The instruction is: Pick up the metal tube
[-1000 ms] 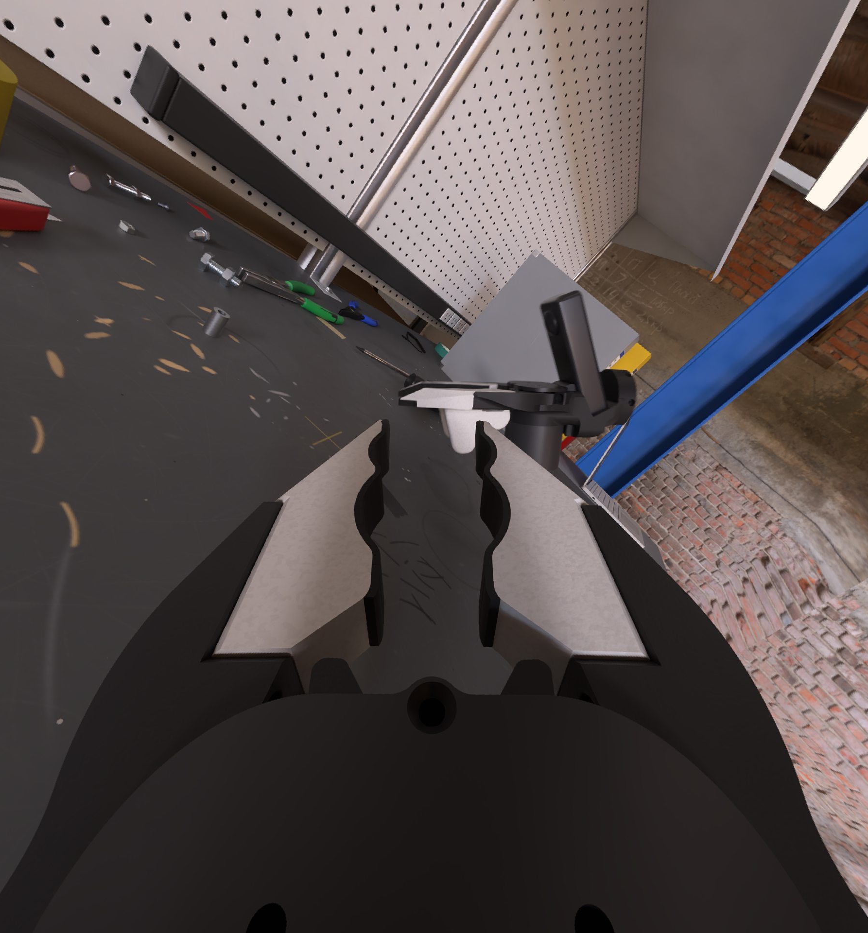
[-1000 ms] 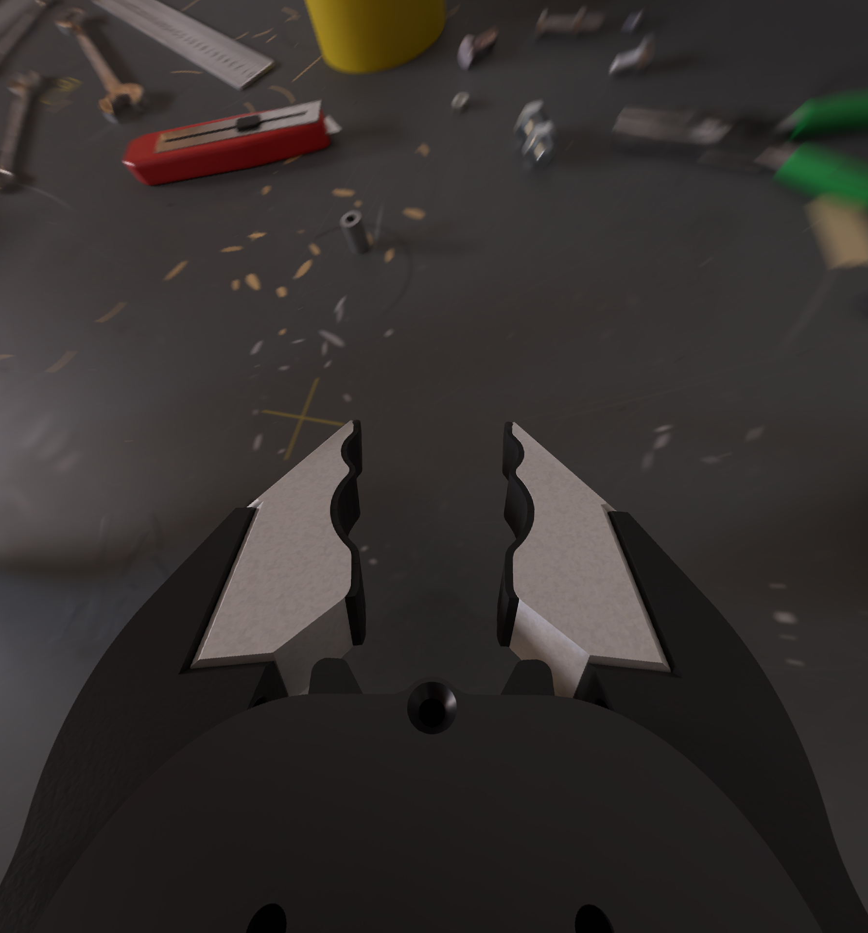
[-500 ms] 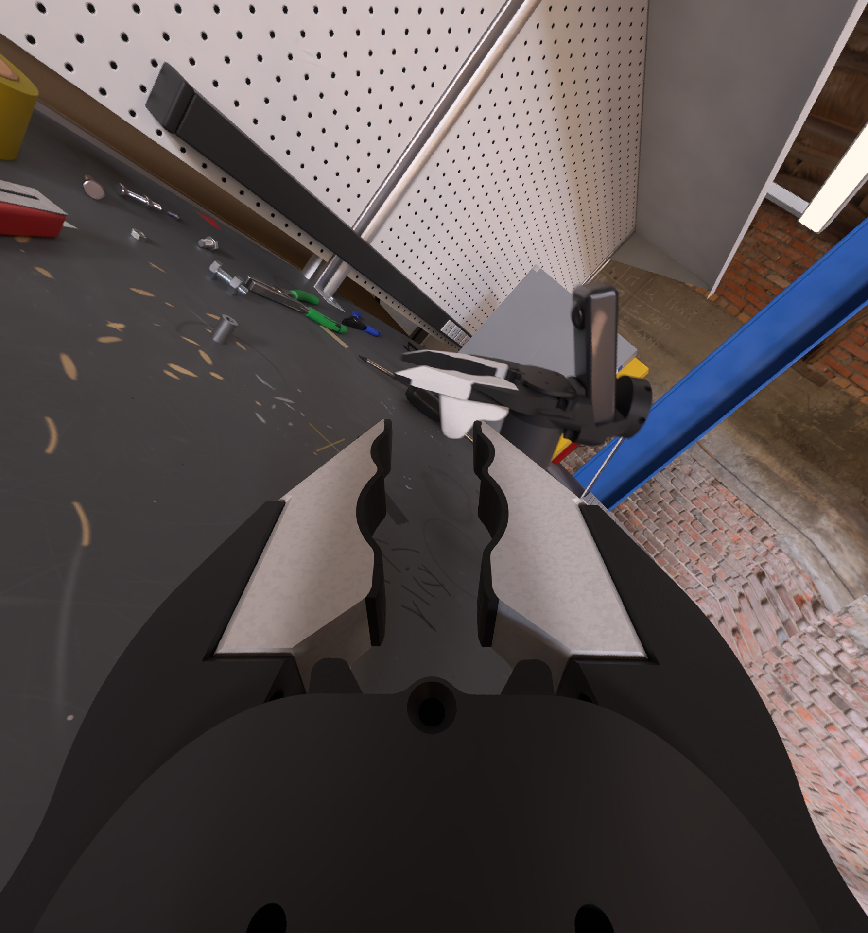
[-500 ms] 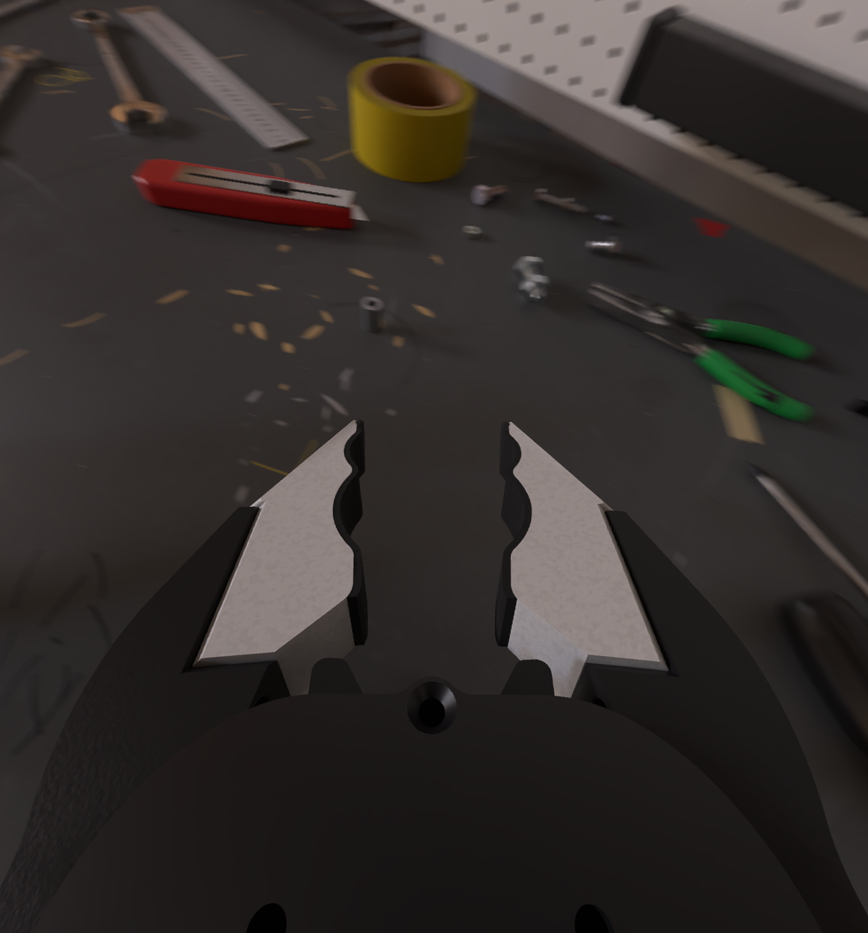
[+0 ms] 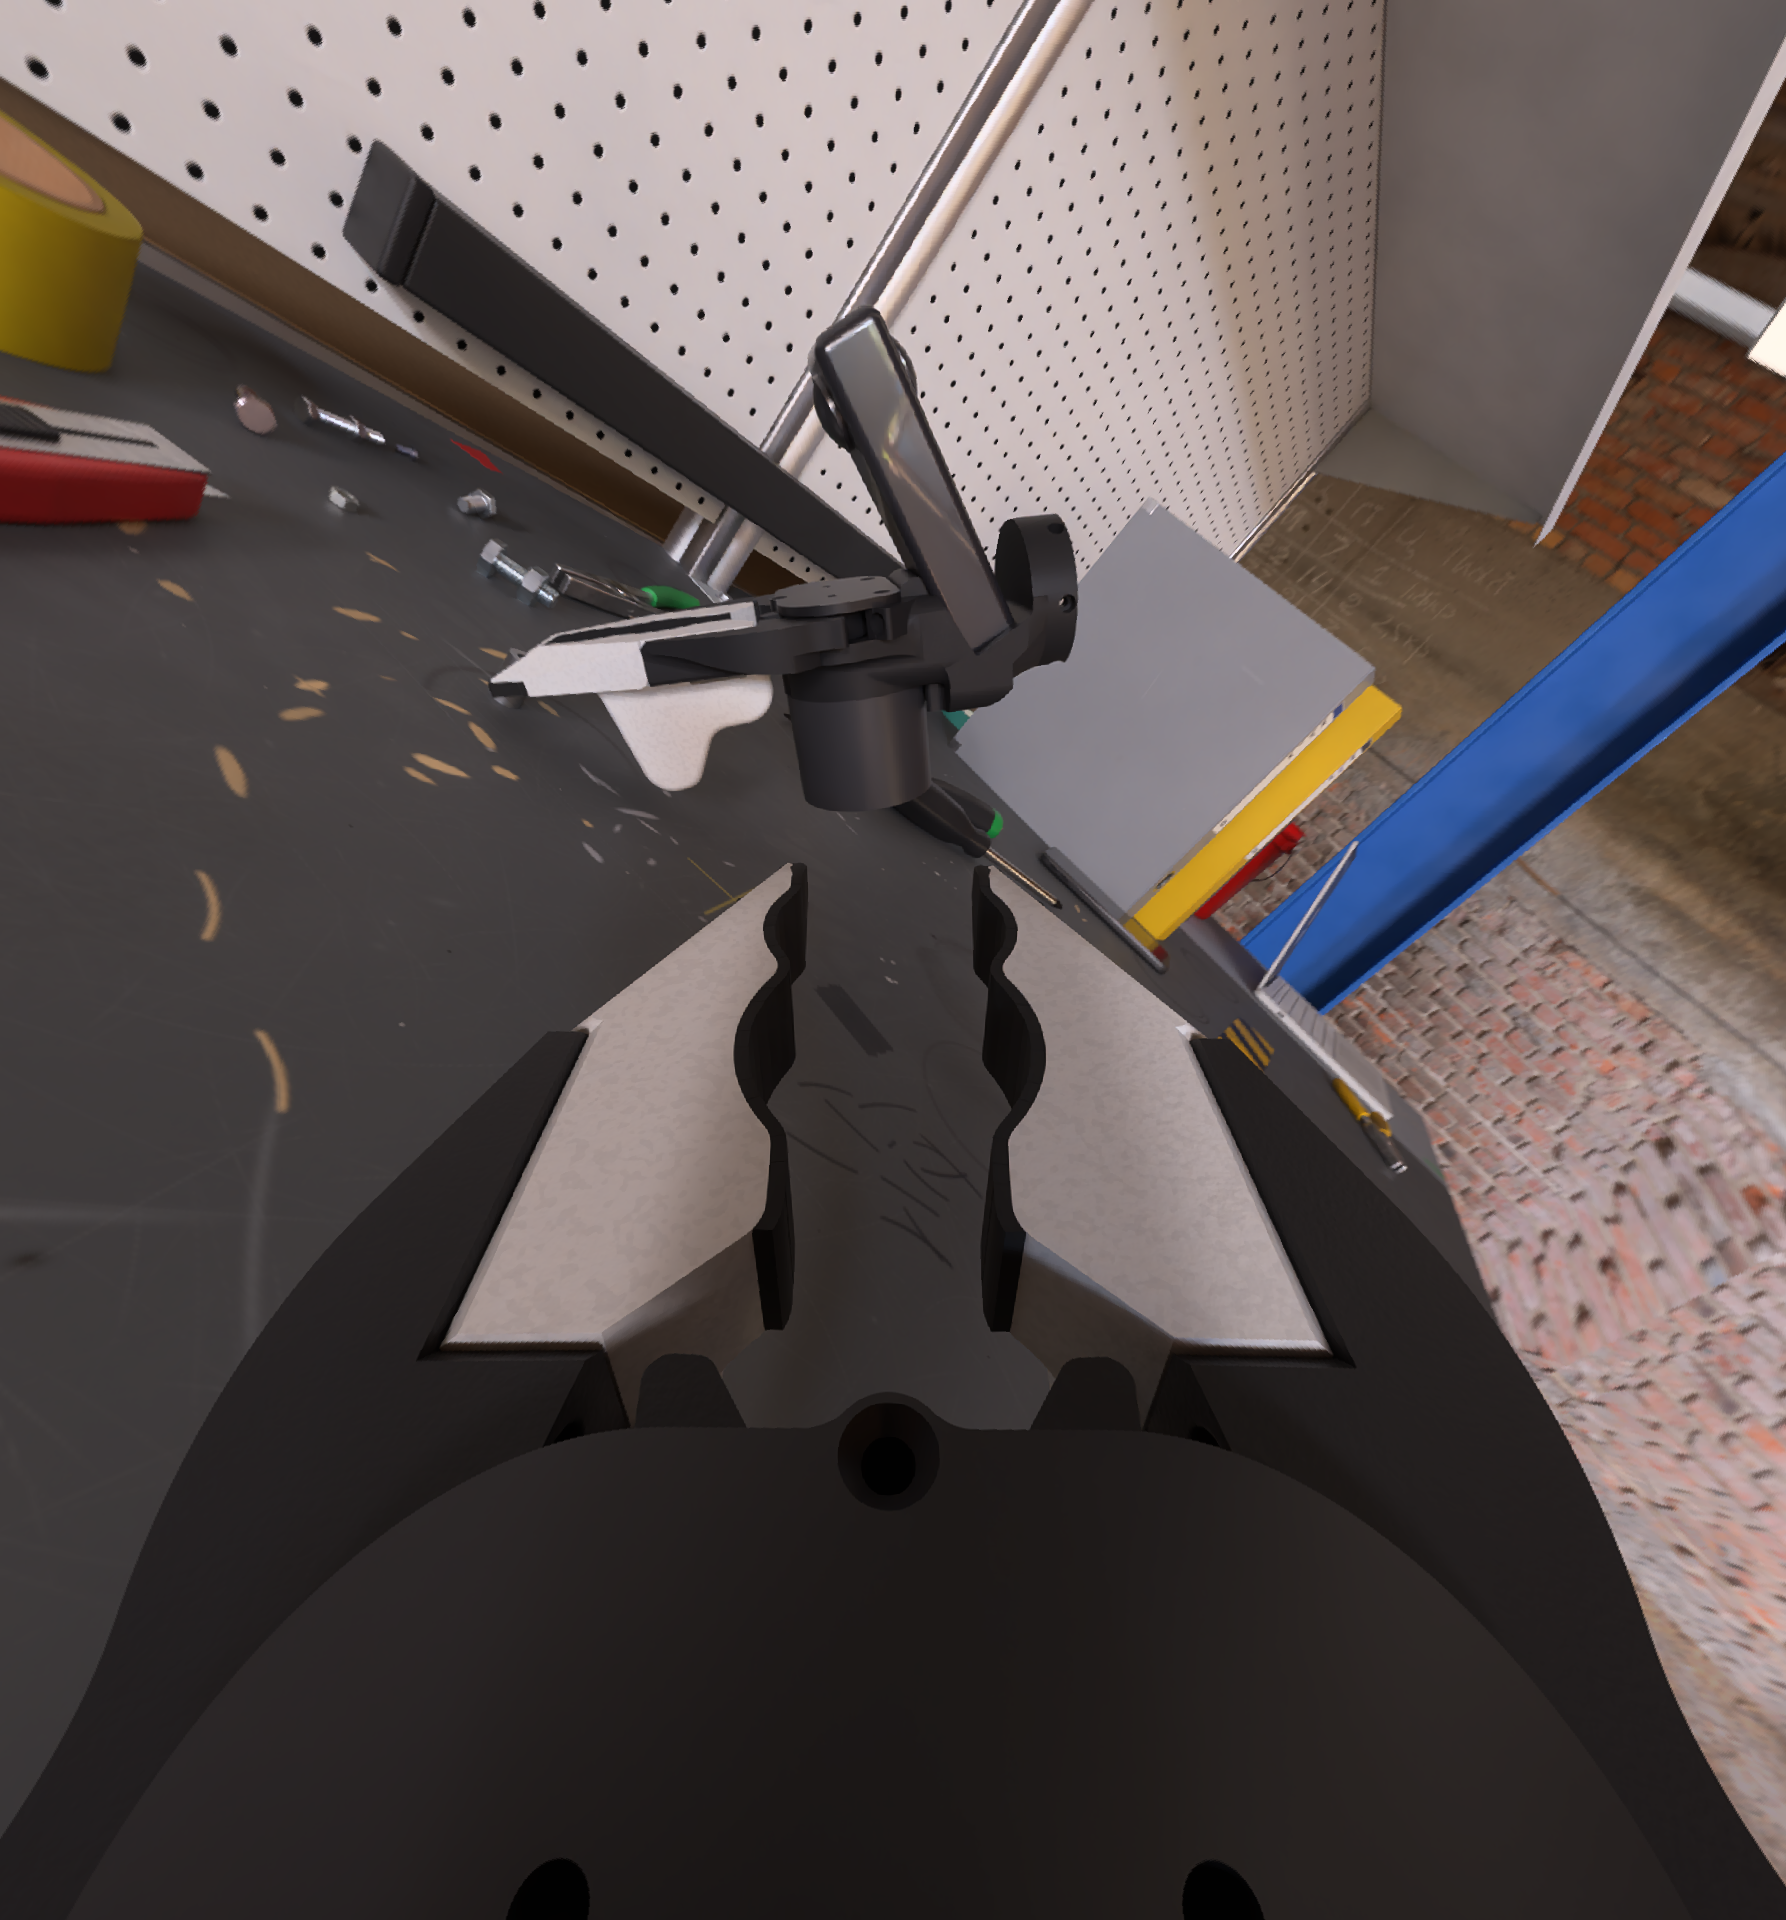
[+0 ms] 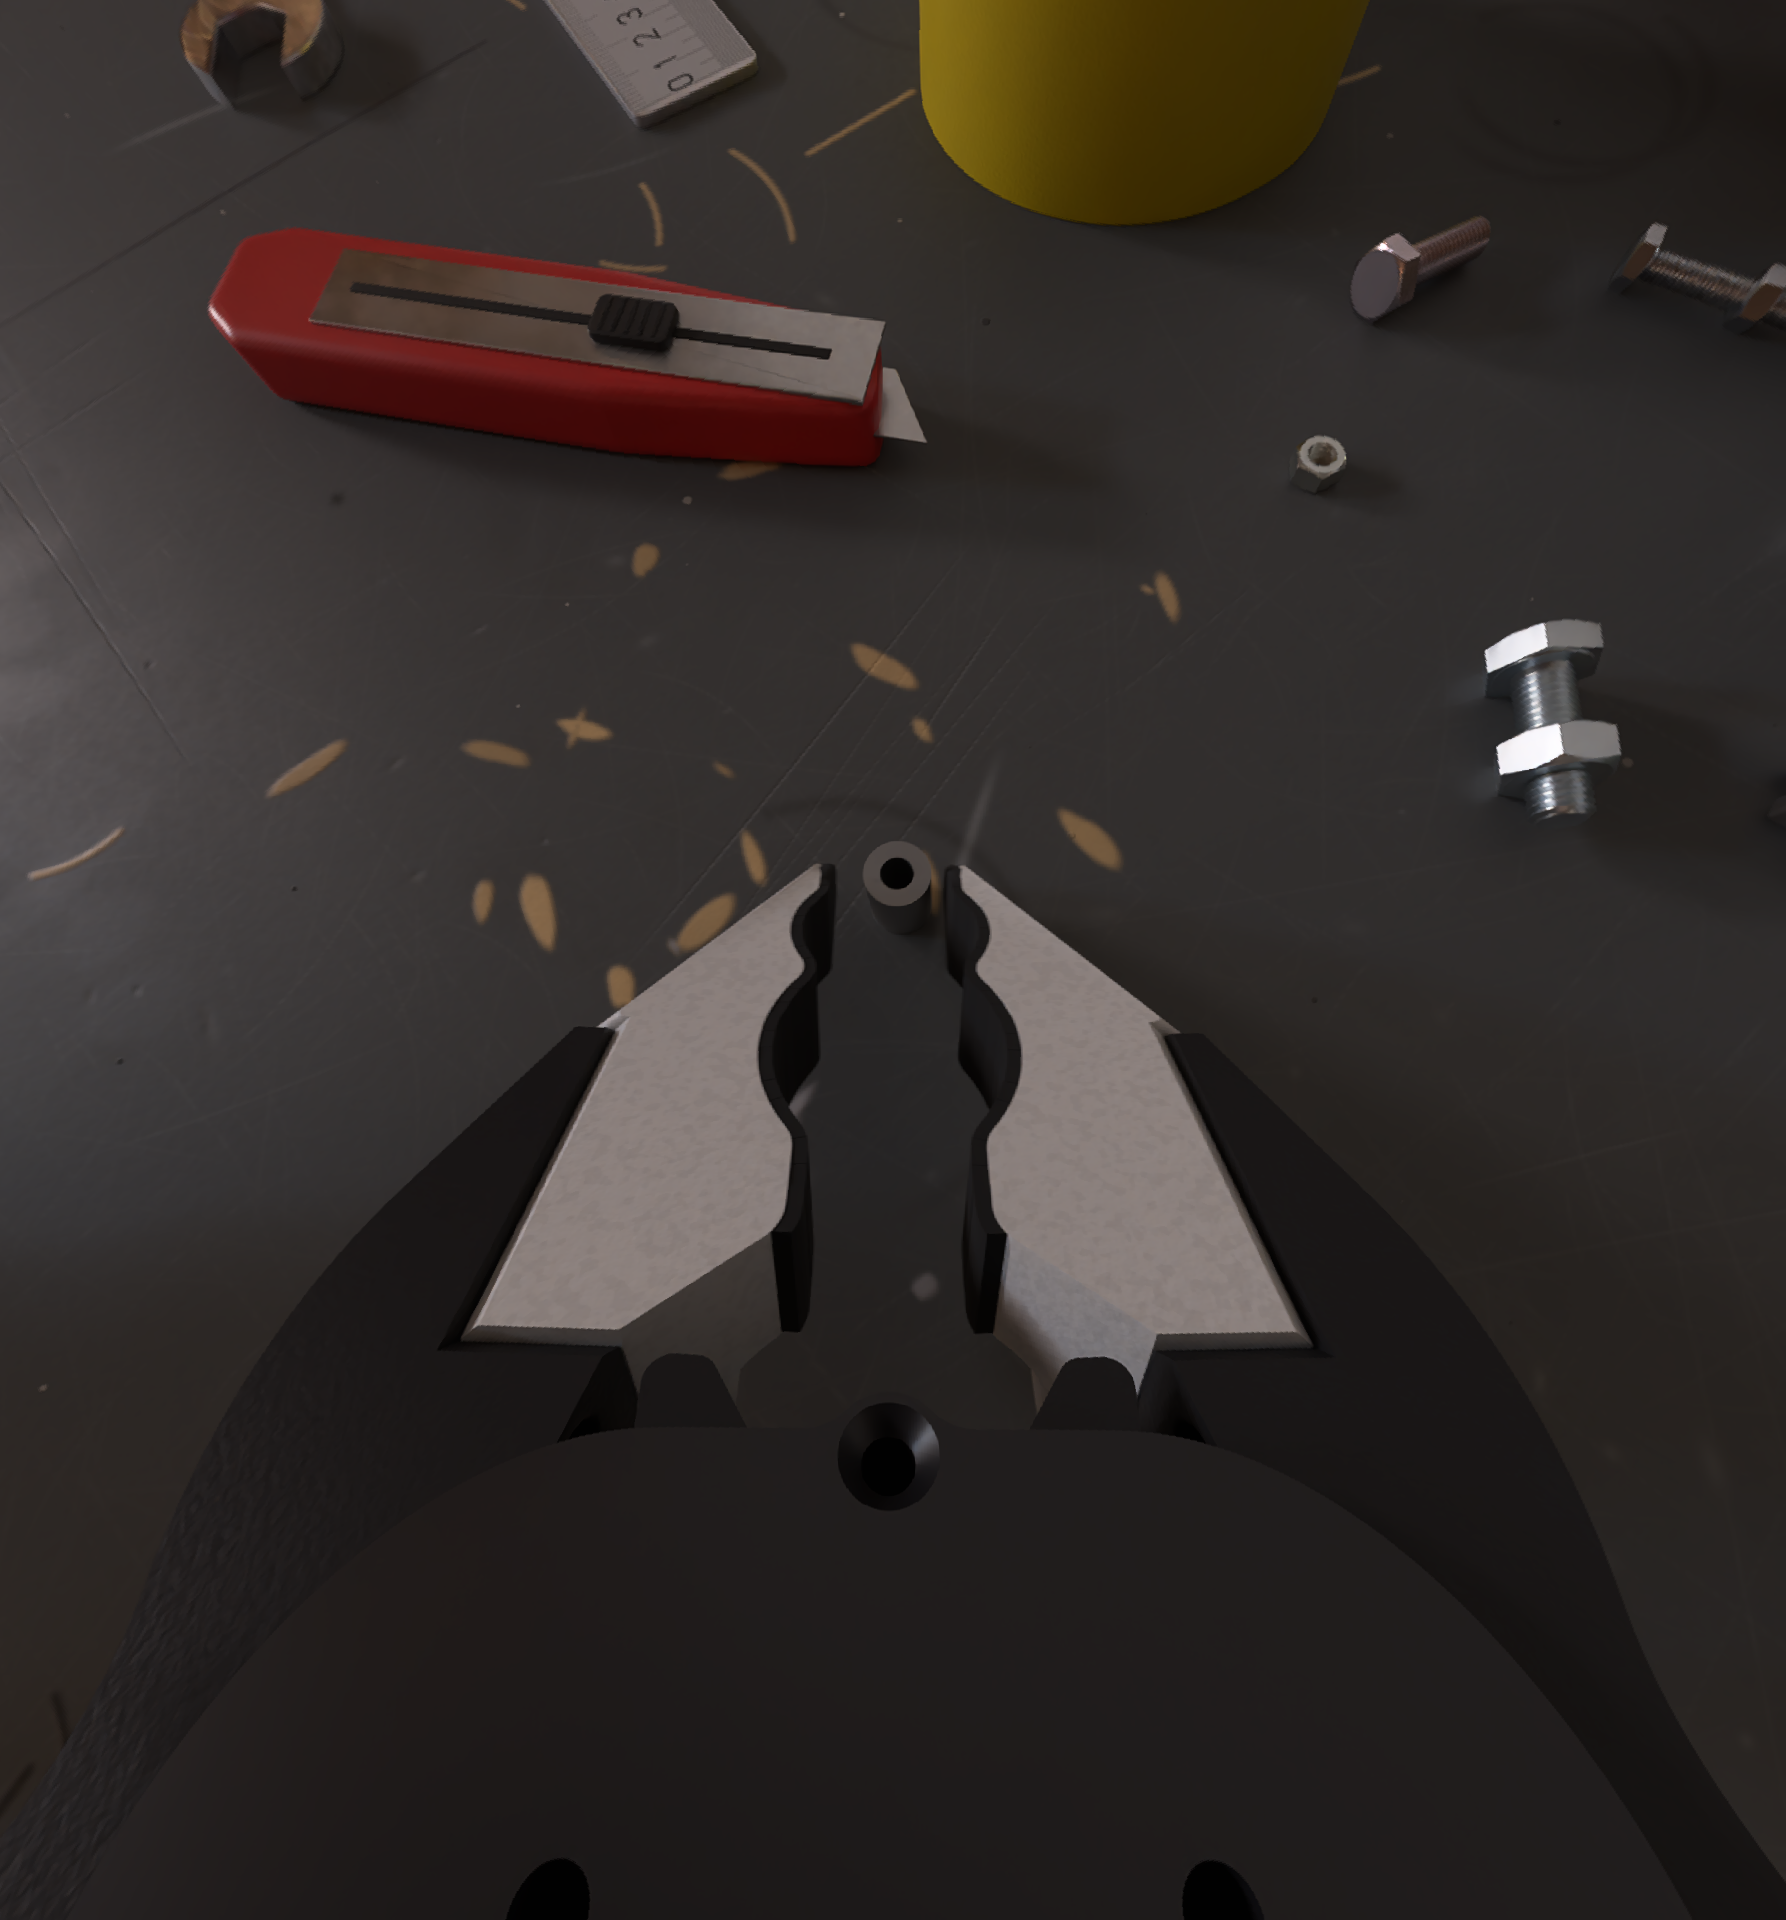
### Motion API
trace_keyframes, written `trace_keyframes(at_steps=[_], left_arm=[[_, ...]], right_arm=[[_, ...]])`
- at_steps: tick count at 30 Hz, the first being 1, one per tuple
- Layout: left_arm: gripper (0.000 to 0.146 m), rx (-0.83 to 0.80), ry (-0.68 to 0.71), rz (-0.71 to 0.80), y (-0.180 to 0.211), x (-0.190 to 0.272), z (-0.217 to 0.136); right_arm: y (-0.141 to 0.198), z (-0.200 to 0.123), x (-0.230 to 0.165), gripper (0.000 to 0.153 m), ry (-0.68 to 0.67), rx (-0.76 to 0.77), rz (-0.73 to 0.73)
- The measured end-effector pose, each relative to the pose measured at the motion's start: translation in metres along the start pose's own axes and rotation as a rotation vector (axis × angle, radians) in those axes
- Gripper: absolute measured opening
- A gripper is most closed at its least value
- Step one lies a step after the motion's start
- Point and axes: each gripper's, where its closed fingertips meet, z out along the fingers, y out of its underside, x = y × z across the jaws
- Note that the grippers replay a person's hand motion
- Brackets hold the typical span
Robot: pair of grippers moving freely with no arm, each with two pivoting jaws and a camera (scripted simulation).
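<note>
The metal tube point(image 6: 896, 888) is a short grey sleeve standing upright on the dark workbench point(image 6: 245, 1039). My right gripper point(image 6: 889, 883) is open, low over the bench, with its fingertips on either side of the tube and a thin gap on each side. In the left wrist view the right gripper point(image 5: 588, 732) shows ahead, pointing left and tilted down at the bench, and the tube is hidden there. My left gripper point(image 5: 887, 883) is open and empty, held above the bench near its right edge.
A red utility knife point(image 6: 556, 348), a yellow tape roll point(image 6: 1128, 104), a ruler point(image 6: 660, 52) and a wrench point(image 6: 260, 42) lie beyond the tube. Bolts point(image 6: 1549, 717) and a nut point(image 6: 1318, 464) lie to the right. A pegboard wall point(image 5: 660, 156), a grey box point(image 5: 1159, 707) and a green-handled screwdriver point(image 5: 962, 821) lie ahead of the left gripper.
My right gripper has moved forward and down to the tube, which now stands between its fingertips, and its jaws have narrowed. The left gripper has barely moved.
</note>
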Motion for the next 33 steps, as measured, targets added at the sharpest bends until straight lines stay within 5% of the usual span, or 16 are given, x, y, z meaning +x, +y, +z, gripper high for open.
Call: trace_keyframes(at_steps=[6, 12, 18, 26, 33], left_arm=[[0.032, 0.002, 0.015, -0.047, 0.0, -0.002, 0.0], [0.032, -0.028, 0.022, -0.003, 0.005, 0.005, 0.001], [0.031, -0.101, 0.074, -0.056, 0.023, 0.014, 0.012], [0.029, -0.094, 0.092, -0.067, 0.02, 0.014, 0.027], [0.027, -0.113, 0.162, -0.101, 0.018, 0.015, 0.059]], right_arm=[[0.006, -0.01, -0.004, 0.012, -0.008, -0.008, -0.06], [0.012, -0.09, -0.085, 0.012, -0.249, 0.257, -0.13], [0.041, -0.146, -0.117, 0.012, -0.179, 0.397, -0.214], [0.052, -0.157, -0.129, 0.012, -0.329, 0.45, -0.118], [0.078, -0.168, -0.116, 0.012, -0.236, 0.435, -0.103]])
